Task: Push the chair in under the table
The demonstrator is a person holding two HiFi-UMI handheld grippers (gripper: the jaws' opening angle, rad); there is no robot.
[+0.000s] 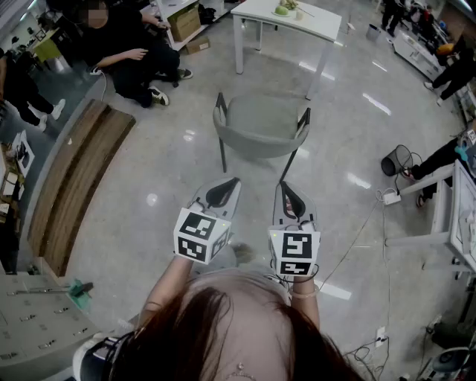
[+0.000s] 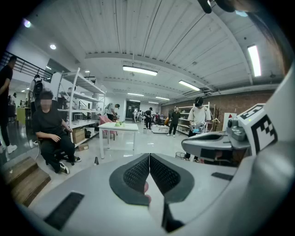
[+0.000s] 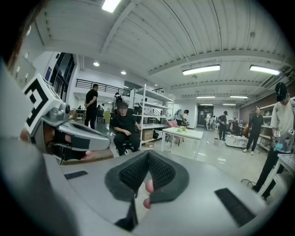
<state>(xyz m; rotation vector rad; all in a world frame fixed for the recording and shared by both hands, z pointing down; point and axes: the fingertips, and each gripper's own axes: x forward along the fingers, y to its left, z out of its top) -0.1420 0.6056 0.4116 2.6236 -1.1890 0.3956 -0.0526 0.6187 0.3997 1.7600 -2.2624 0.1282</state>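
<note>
A grey-green chair [image 1: 262,123] with black legs stands on the shiny floor, its back turned toward me. Beyond it is the white table [image 1: 290,18] with some green items on top; the table also shows in the left gripper view [image 2: 119,126] and the right gripper view [image 3: 186,133]. My left gripper [image 1: 234,181] and right gripper [image 1: 282,184] are held side by side just short of the chair's back, apart from it. Both are shut with nothing between their jaws, pads pressed together [image 2: 150,156] [image 3: 148,154]. The gripper bodies hide the chair in both gripper views.
A person in black [image 1: 126,52] sits at the upper left near a cardboard box [image 1: 184,22]. A low wooden platform [image 1: 74,178] runs along the left. A black wire basket [image 1: 396,160], floor cables [image 1: 368,231] and another table frame [image 1: 446,216] are at the right. A grey cabinet [image 1: 37,320] stands at lower left.
</note>
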